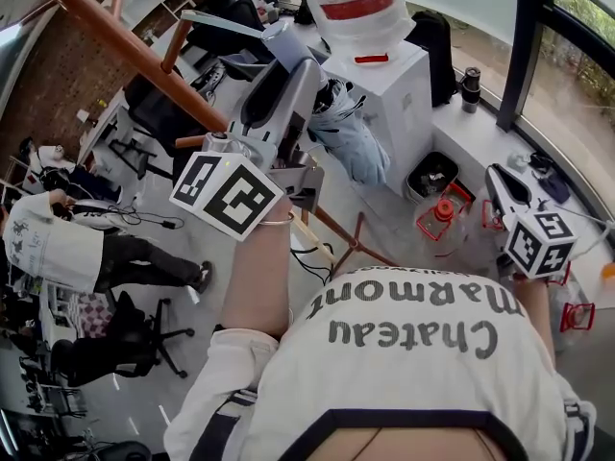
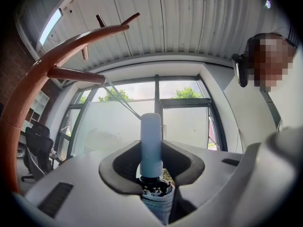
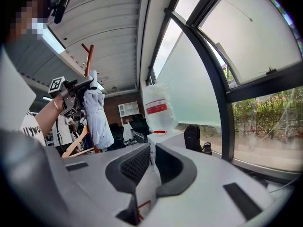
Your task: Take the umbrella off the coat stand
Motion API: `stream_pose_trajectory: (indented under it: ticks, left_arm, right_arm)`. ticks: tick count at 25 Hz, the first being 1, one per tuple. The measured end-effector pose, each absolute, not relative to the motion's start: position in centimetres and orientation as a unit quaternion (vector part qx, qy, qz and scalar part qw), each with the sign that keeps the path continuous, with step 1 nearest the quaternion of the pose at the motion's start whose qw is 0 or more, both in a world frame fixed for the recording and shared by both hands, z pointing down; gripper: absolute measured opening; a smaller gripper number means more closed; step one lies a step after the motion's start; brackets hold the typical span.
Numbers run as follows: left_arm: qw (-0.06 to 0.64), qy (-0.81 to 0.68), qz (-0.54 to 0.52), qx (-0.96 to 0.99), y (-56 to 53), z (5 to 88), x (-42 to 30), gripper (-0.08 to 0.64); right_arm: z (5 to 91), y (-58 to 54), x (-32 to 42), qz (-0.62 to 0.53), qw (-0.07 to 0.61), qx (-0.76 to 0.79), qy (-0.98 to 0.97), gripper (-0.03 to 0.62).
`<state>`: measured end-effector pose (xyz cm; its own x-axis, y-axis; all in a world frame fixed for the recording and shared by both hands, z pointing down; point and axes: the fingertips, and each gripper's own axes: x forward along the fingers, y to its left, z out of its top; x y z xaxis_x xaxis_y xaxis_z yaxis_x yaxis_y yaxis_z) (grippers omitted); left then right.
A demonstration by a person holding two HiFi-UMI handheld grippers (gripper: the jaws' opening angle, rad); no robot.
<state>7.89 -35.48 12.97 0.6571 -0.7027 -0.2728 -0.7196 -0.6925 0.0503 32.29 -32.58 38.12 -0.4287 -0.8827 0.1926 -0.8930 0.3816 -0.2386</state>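
The coat stand (image 2: pixel 28 93) peg seemed to hold the umbrella (image 1: pixel 357 137) strap (image 2: pixel 120 98), while the left gripper (image 2: pixel 151 152) clenched the pale blue handle (image 2: pixel 151 129). A sideways pull could have snagged the strap or tipped the stand. The right gripper (image 3: pixel 150 161), jaws barely parted and empty, steadied nothing.

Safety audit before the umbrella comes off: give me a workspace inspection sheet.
Surface: pale floor, no table in use.
Job's things: folded umbrella beside coat stand; strap apparently still over a peg.
Clutter: water dispenser, red wire stands.
Grippers: left gripper fingers clamp the umbrella handle; right gripper fingers slightly apart, empty.
Cables: black cable by the stand's base.
Surroundings: seated people, windows.
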Motion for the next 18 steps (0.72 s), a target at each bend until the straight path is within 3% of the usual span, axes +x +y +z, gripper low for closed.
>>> stream_pose_trajectory:
  ticks: [18]
  left_arm:
    - [0.052,0.378,0.124,-0.916,-35.39,13.23,8.5,0.14]
  right_arm:
    - [39.15,-33.33,32.2,0.156,0.022,0.535,-0.83,0.049]
